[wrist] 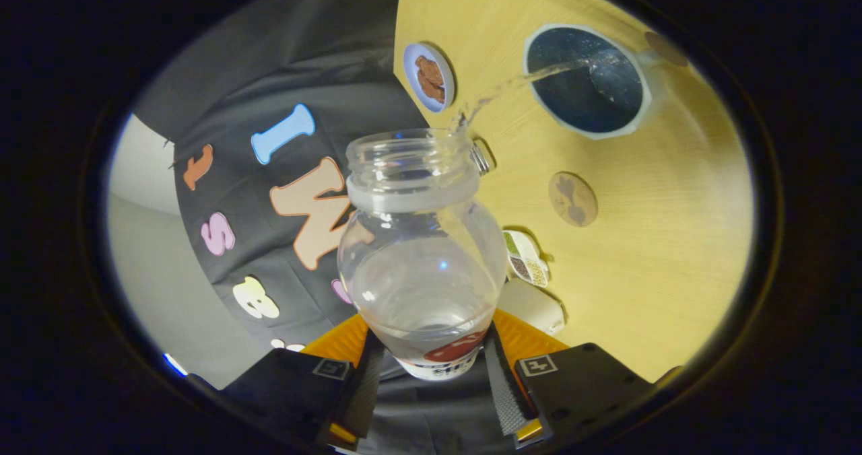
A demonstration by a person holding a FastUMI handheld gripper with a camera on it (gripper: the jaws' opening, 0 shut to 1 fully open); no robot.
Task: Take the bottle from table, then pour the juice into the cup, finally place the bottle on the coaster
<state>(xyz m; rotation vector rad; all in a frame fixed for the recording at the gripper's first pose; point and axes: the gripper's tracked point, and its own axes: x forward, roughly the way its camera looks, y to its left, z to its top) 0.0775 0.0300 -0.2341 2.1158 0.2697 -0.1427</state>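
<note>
On the far right of the table (673,239) stands the cup (584,81); my gripper (431,374) is closed on the bottle (421,253), and its stream reaches the cup. I should tilt slowly, keeping the stream centred.

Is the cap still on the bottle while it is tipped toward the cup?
No: the bottle's mouth is open, and a clear stream runs from it into the cup beyond the fingers.
</note>
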